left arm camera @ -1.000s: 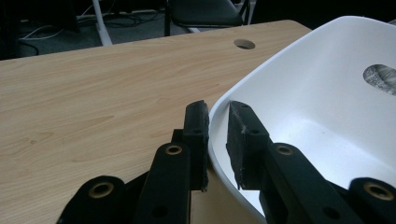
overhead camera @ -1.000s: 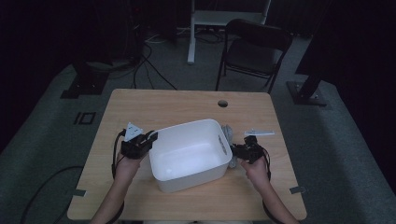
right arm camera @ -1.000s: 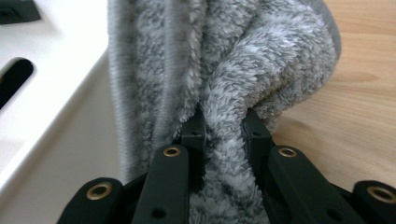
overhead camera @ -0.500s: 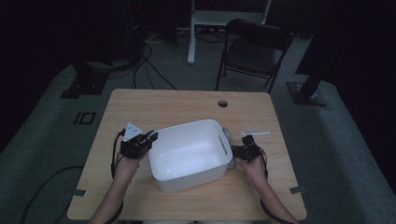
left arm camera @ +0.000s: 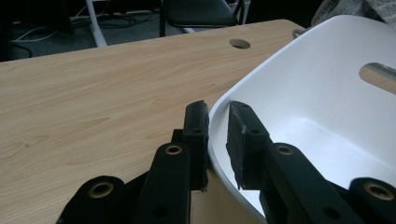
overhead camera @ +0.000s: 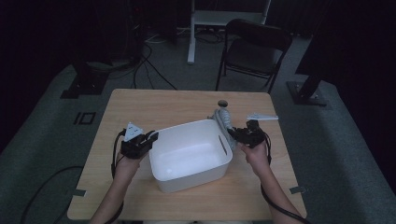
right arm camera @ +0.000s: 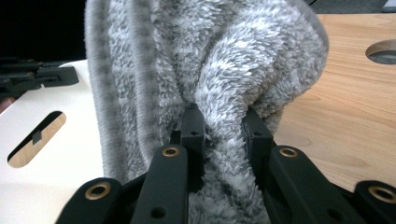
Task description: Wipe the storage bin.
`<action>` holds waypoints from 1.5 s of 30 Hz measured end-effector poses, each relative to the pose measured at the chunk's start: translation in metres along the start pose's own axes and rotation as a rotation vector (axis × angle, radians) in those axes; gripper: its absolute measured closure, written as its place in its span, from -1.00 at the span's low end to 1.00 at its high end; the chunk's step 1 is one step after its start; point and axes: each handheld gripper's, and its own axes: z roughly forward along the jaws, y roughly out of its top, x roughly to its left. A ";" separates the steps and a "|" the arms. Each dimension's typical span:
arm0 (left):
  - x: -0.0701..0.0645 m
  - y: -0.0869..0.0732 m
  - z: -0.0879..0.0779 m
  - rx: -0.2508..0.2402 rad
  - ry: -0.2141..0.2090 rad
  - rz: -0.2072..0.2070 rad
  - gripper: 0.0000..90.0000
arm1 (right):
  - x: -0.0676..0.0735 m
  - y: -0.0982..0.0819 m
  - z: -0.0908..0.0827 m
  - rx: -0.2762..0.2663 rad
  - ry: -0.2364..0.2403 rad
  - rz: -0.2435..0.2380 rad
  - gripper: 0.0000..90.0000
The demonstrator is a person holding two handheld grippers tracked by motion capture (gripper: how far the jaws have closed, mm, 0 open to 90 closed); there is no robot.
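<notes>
Item: grey towel [right arm camera: 205,70], pinched in our right gripper [overhead camera: 239,134] just beside the white bin's [overhead camera: 189,179] far-right rim on the tabletop [overhead camera: 154,105], left gripper [left arm camera: 217,135] clamping the near-left rim; next, we judge, lift and drop inside.

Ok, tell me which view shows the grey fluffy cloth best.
The right gripper view: the grey fluffy cloth is close up, its pile clear, bunched between the right gripper jaws. The high view shows it small, beside the white bin rim. The left gripper view catches a scrap at the top right corner.
</notes>
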 end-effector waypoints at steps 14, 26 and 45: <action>-0.001 0.000 0.001 -0.008 0.013 -0.014 0.73 | -0.017 -0.016 0.027 0.070 -0.009 0.046 0.70; -0.002 -0.001 0.001 -0.011 0.017 -0.016 0.73 | -0.026 -0.029 0.046 0.150 -0.046 0.055 0.70; 0.025 0.006 -0.013 -0.077 -0.117 -0.039 0.25 | -0.047 -0.042 0.017 0.086 -0.035 0.150 0.66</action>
